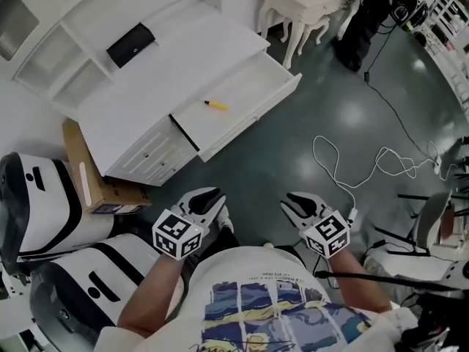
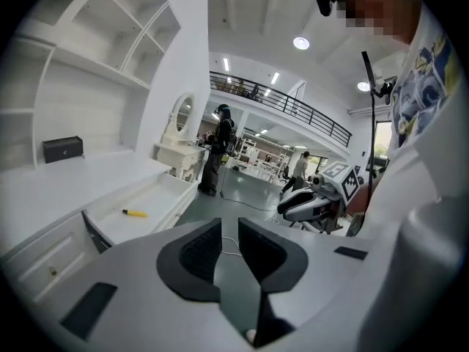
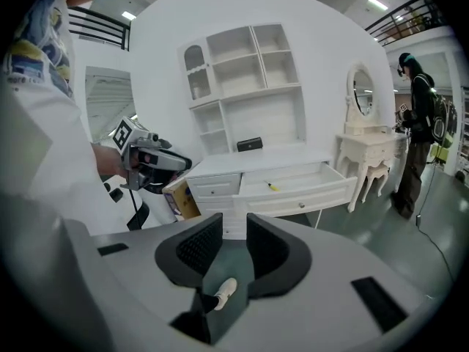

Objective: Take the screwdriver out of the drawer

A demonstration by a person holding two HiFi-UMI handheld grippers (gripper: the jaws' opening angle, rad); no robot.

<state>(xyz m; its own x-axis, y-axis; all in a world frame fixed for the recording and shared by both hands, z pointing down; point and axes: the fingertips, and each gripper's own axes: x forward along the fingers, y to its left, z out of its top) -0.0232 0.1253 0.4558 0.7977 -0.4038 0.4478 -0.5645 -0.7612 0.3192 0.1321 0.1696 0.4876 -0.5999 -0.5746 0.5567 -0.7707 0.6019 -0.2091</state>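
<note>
A yellow screwdriver [image 1: 216,105] lies inside the open drawer [image 1: 253,112] of a white desk. It also shows in the left gripper view as a small yellow screwdriver [image 2: 134,213] and in the right gripper view as a yellow screwdriver [image 3: 272,187] in the drawer [image 3: 300,200]. Both grippers hang low over the dark floor, well short of the desk. My left gripper [image 1: 209,199] [image 2: 229,229] has a gap between its pads and nothing in it. My right gripper [image 1: 293,201] [image 3: 234,226] is likewise open and holds nothing.
A black box [image 1: 130,44] sits on the desk top. A cardboard box [image 1: 95,182] and white-and-black machines [image 1: 44,204] stand left of the desk. A white cable [image 1: 352,167] snakes over the floor at the right. A white dressing table [image 1: 308,6] stands behind, with a person [image 3: 418,145] beside it.
</note>
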